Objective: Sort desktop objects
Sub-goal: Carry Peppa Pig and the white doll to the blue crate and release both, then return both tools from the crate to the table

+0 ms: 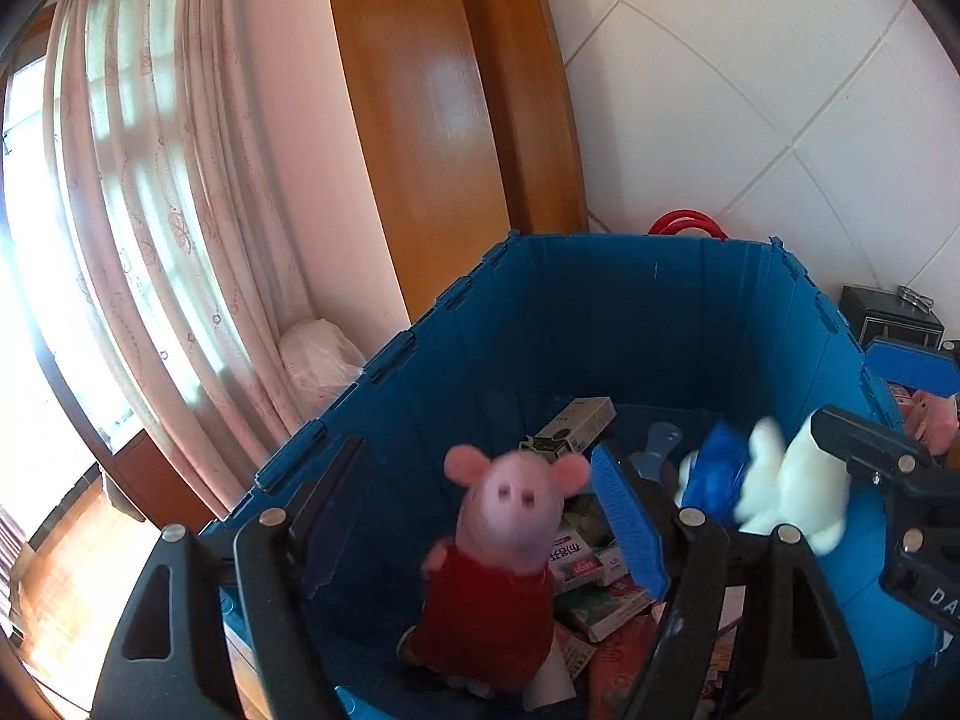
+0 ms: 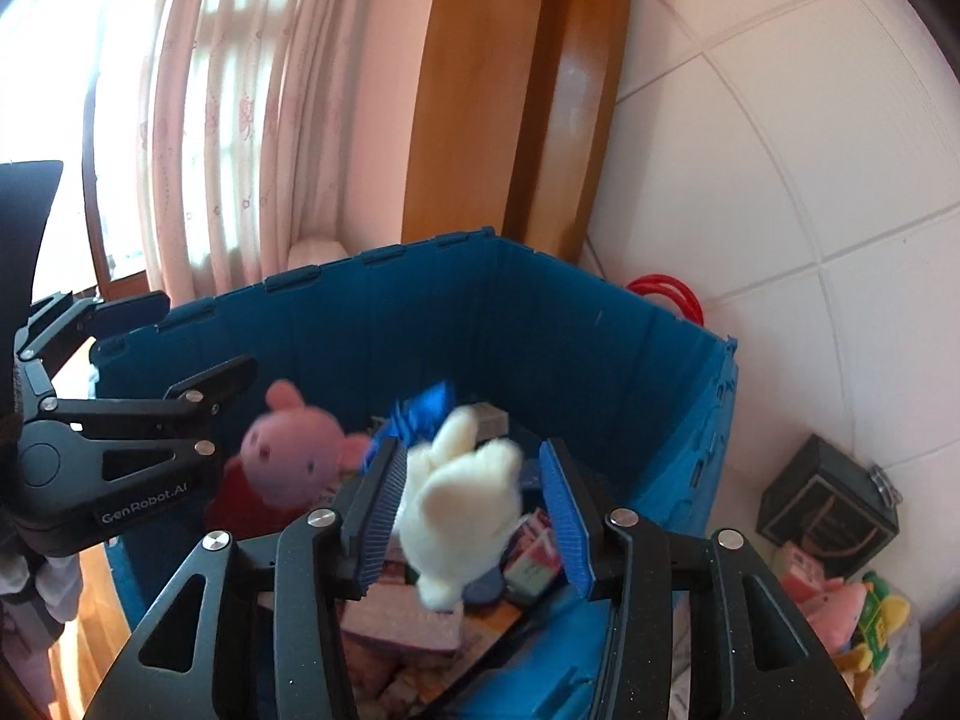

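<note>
Grippers over blue bin | my left gripper jaws apart, pig plush between them, pads clear of it | my right gripper jaws apart, white plush between pads, blurred, contact unclear | boxes lie in bin

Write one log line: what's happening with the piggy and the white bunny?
left gripper: open, pink pig toy loose | right gripper: open, white plush loose | both over blue crate
</note>
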Action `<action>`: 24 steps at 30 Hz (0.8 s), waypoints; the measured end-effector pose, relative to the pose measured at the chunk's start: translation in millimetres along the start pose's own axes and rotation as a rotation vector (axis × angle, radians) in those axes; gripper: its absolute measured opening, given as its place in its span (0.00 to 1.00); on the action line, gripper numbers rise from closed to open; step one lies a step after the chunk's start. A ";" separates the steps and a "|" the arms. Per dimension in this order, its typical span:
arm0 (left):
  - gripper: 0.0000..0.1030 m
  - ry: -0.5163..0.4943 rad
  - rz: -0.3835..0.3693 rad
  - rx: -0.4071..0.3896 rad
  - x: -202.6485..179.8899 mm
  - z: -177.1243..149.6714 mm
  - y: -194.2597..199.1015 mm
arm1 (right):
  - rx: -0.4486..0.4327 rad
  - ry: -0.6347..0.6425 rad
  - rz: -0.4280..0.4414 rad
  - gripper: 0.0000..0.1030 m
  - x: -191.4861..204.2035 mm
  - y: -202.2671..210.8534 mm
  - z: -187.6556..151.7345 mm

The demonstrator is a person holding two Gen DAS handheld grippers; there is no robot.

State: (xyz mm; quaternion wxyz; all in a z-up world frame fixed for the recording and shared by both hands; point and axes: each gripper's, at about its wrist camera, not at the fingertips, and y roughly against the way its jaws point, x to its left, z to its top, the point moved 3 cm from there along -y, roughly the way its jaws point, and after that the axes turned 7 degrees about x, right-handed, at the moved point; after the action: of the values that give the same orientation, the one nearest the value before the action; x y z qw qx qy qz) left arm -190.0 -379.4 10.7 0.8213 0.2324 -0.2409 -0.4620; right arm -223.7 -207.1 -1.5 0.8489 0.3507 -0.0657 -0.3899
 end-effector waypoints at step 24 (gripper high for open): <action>0.73 0.080 -0.176 -0.326 -74.8 -47.4 121.1 | -0.409 -0.178 -0.481 1.00 -60.6 145.4 -108.1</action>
State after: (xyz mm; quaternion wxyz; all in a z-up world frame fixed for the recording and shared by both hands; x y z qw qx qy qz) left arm -116.9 -250.3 33.6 0.8134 0.1349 -0.1086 -0.5553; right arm -134.2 -39.9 21.8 0.7764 0.1429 0.0248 -0.6134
